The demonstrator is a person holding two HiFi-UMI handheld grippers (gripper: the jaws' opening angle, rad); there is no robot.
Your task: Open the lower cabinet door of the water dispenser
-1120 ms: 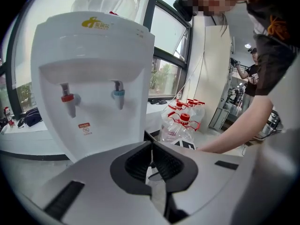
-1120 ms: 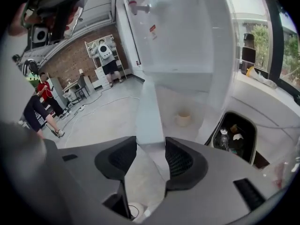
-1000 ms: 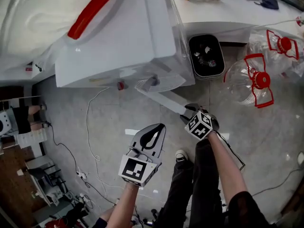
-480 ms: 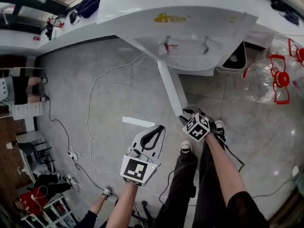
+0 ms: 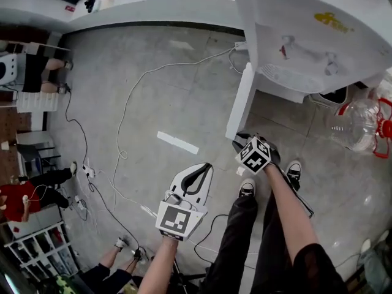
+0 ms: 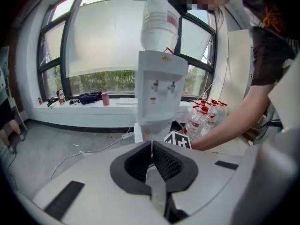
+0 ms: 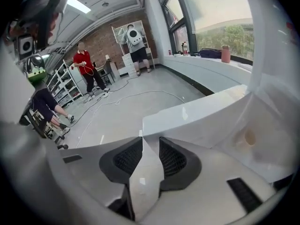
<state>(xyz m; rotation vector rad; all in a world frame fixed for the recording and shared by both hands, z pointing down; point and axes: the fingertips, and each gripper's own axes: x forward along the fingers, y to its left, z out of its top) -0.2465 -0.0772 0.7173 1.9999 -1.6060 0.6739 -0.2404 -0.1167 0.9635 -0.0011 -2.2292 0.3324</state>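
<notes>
The white water dispenser (image 5: 306, 35) stands at the upper right of the head view. Its lower cabinet door (image 5: 240, 106) hangs swung out, edge-on towards me. My right gripper (image 5: 241, 144) sits at the door's free bottom corner. In the right gripper view the door panel (image 7: 201, 114) runs between the closing jaws of the right gripper (image 7: 150, 146) and fills the gap between the pads. My left gripper (image 5: 196, 171) hangs over the bare floor left of the door. The left gripper (image 6: 151, 146) is shut with nothing in it and faces the dispenser (image 6: 159, 93).
Empty water jugs with red handles (image 5: 367, 124) lie right of the dispenser, beside a black bin (image 5: 334, 95). Cables (image 5: 131, 109) and a white tape strip (image 5: 176, 143) cross the grey floor. A window ledge (image 5: 153, 8) runs behind. People (image 5: 24, 195) are at the left.
The head view has swung, so the dispenser now shows at the upper right. Both grippers moved across the floor. The right one stayed at the door's edge as the door came out.
</notes>
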